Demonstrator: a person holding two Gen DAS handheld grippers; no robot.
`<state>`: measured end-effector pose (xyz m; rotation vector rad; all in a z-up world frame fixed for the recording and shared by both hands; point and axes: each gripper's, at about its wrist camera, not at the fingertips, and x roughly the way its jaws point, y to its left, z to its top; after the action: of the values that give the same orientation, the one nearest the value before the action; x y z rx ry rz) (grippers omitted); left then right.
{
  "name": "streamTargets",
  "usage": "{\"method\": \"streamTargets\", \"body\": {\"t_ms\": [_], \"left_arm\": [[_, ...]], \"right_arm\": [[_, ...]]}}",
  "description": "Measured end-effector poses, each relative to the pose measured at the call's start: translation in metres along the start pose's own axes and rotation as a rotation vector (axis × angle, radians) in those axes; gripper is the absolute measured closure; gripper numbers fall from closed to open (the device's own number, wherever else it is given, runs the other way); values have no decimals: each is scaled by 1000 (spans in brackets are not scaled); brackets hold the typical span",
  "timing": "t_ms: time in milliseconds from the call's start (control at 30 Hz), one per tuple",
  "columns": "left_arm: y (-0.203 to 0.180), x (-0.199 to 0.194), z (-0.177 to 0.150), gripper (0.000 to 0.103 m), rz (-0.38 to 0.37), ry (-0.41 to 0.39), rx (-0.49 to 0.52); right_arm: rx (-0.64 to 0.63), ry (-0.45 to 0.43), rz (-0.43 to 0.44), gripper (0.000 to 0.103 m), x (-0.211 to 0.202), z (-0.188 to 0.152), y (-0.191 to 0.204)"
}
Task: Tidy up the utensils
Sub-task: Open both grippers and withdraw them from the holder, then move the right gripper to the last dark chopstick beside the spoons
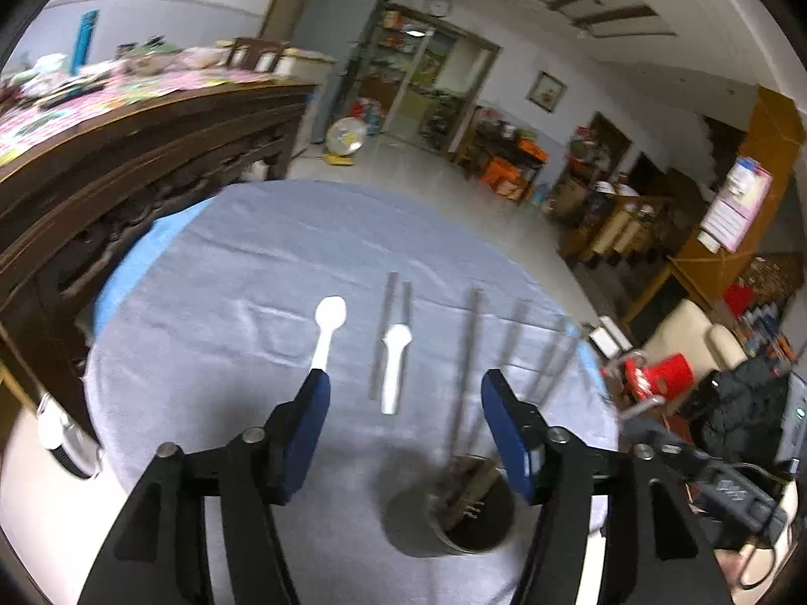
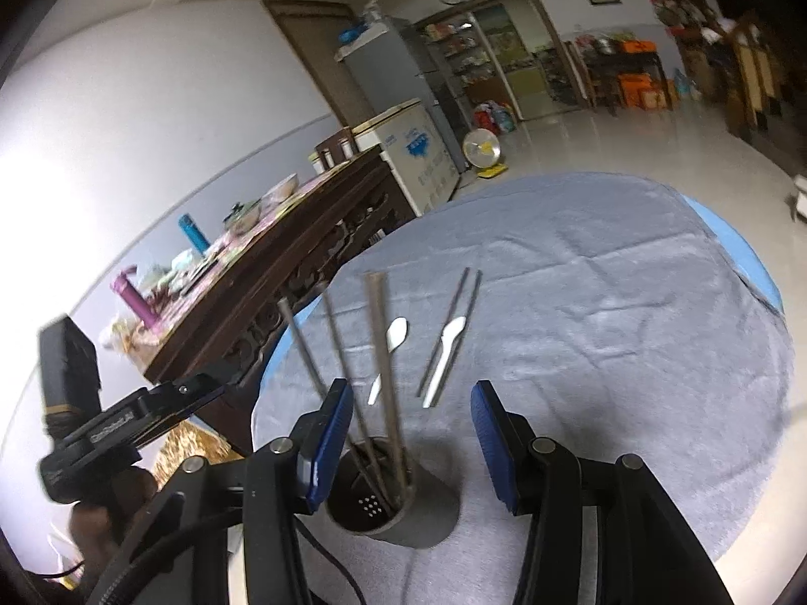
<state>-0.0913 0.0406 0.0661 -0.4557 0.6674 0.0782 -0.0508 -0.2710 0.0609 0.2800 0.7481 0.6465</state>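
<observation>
A dark metal holder (image 1: pixel 449 524) stands on the grey-clothed round table (image 1: pixel 227 277), with several long chopsticks (image 1: pixel 469 353) leaning in it. Beyond it lie a white spoon (image 1: pixel 330 322) and a second white spoon (image 1: pixel 396 368) resting across a loose pair of chopsticks (image 1: pixel 391 302). My left gripper (image 1: pixel 403 388) hovers open above the holder, with nothing between its fingers. In the right wrist view the holder (image 2: pixel 403 519) sits just below my open right gripper (image 2: pixel 411 390), which is also empty. The standing chopsticks (image 2: pixel 378 343) rise beside its left finger (image 2: pixel 333 433). Both spoons (image 2: pixel 396 335) (image 2: pixel 446 353) lie farther out.
A dark carved sideboard (image 1: pixel 126 166) crowded with bottles and dishes runs along the table's left side. A white chest freezer (image 2: pixel 408 146) and a fan (image 2: pixel 481 148) stand behind it. Shelves, boxes and a red stool (image 1: pixel 666 373) are on the floor to the right.
</observation>
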Motion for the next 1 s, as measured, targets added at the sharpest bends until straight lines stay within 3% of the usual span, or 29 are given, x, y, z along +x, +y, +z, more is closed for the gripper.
{"method": "streamTargets", "body": {"t_ms": [133, 267, 533, 767, 1000], "left_arm": [[36, 35, 0, 38, 140, 127, -65], [63, 70, -7, 38, 217, 253, -110], [74, 118, -5, 38, 240, 376, -84], [69, 156, 32, 38, 236, 410, -37], [79, 177, 32, 38, 232, 448, -57]], "right_arm": [[93, 67, -29, 41, -2, 3, -42], [199, 172, -89, 41, 15, -4, -89], [297, 362, -117, 43, 66, -11, -157], [252, 498, -117, 52, 132, 31, -166], [167, 627, -120, 63, 234, 89, -135]]}}
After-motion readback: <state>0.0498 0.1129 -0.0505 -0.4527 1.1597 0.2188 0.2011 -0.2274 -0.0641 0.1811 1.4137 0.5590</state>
